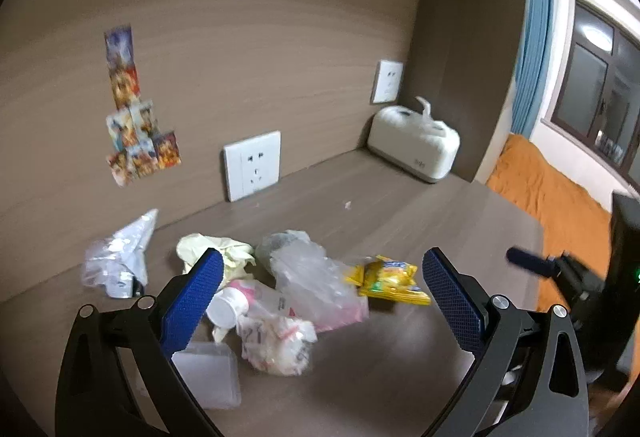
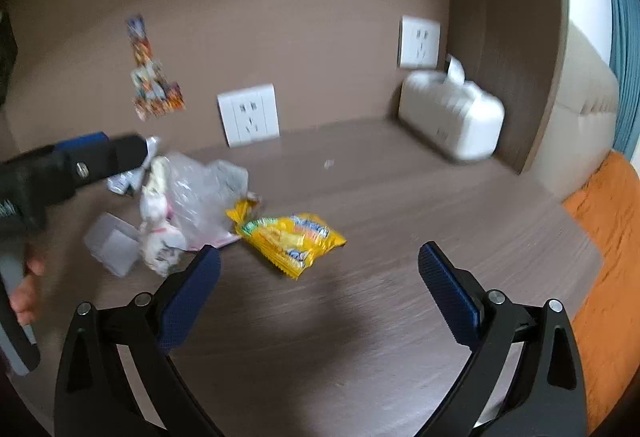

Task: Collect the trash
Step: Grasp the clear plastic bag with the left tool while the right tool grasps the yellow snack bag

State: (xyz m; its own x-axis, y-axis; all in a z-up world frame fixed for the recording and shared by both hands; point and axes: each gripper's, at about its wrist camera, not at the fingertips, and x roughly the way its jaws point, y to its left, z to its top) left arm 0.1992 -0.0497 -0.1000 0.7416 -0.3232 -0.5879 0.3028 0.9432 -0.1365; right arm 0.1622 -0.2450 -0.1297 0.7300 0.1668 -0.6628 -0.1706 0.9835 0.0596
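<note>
Risk: the trash is light, thin and interleaved; a bite on one piece is likely to drag or scatter its neighbours across the desk (image 1: 400,221); film may slip from the pads, and the rigid clear box (image 1: 208,377) could skid away if caught at an edge. Both views are blurred, which suggests motion; a hasty approach could sweep pieces off the front edge. No bin or bag shows in either view; the drop point cannot be told.

Left gripper (image 1: 322,295): jaws wide apart, nothing held; it hangs over the pile. Right gripper (image 2: 318,285): jaws wide apart, nothing held; it faces bare desk, with the yellow packet (image 2: 290,239) just ahead.

Trash: a loose cluster on the desk near the back panel; crumpled clear bag (image 1: 312,277), pale yellow wad (image 1: 216,251), small white bottle (image 1: 230,307) lying on its side, printed wrapper (image 1: 276,345), silvery wrapper (image 1: 116,261) set slightly to the left; the packet lies at the right edge of the cluster. A tissue box (image 1: 414,143) stands well apart in the corner.
</note>
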